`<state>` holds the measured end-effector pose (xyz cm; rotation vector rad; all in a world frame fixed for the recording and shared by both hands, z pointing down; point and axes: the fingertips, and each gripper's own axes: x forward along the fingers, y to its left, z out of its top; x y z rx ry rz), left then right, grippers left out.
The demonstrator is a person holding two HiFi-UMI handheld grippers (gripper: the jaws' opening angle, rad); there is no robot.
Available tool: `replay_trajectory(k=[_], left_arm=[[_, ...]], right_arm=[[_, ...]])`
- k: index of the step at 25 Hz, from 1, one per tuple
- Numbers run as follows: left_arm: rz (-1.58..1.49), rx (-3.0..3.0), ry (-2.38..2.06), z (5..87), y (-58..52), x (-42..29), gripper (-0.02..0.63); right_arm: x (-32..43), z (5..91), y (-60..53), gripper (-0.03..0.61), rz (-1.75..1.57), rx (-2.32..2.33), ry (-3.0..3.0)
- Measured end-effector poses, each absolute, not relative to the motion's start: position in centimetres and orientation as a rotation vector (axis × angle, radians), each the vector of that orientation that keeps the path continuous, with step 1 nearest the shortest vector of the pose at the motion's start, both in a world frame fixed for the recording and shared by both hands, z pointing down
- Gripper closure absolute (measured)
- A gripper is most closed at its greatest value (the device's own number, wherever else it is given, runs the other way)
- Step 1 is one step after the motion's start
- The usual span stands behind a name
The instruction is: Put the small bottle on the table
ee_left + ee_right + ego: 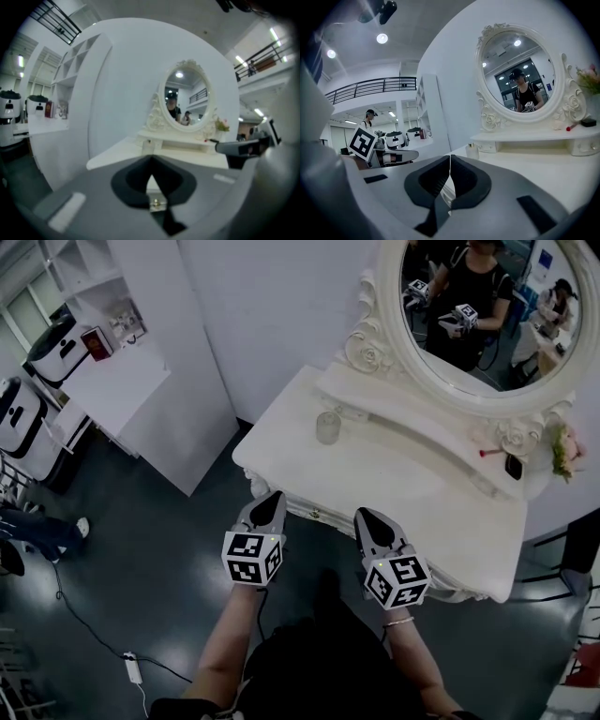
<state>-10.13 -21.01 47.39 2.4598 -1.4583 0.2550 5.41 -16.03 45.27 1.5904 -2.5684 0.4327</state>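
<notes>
Off the near edge of the tabletop (pixel 422 486), on the left: left tool (pixel 269 497), jaws pressed together, nothing between them, tip aimed forward over the edge. Ahead of it and slightly to the right, well apart: small bottle (pixel 327 427), squat and clear, upright, long axis vertical. Stands on the tabletop toward its back left corner, just in front of the raised shelf (pixel 403 401) under the mirror (pixel 487 329). Sits almost on the line of the shut jaws in the left gripper view, only a little off that line in the right gripper view. Further right, also short of the near edge: right tool (pixel 367 515), likewise closed and empty, tip angled forward and leftward toward the bottle. Roughly level with each other, neither tool clearly nearer; left one probably the better lined up. Already resting on the tabletop; reads as placing either done or not under way, cannot tell which. For any grasp: jaws opened first, then a straight reach forward across bare tabletop, closing on the sides of the upright body, with care not to tip it against the shelf.
</notes>
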Motion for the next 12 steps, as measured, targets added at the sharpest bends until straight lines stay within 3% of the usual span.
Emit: replay_trajectory(k=[12], left_arm=[[0.238, 2.467, -1.455, 46.9, -18.4, -11.3, 0.607]], right_arm=[[4.6, 44.6, -14.3, 0.575, 0.39, 1.604, -2.57]])
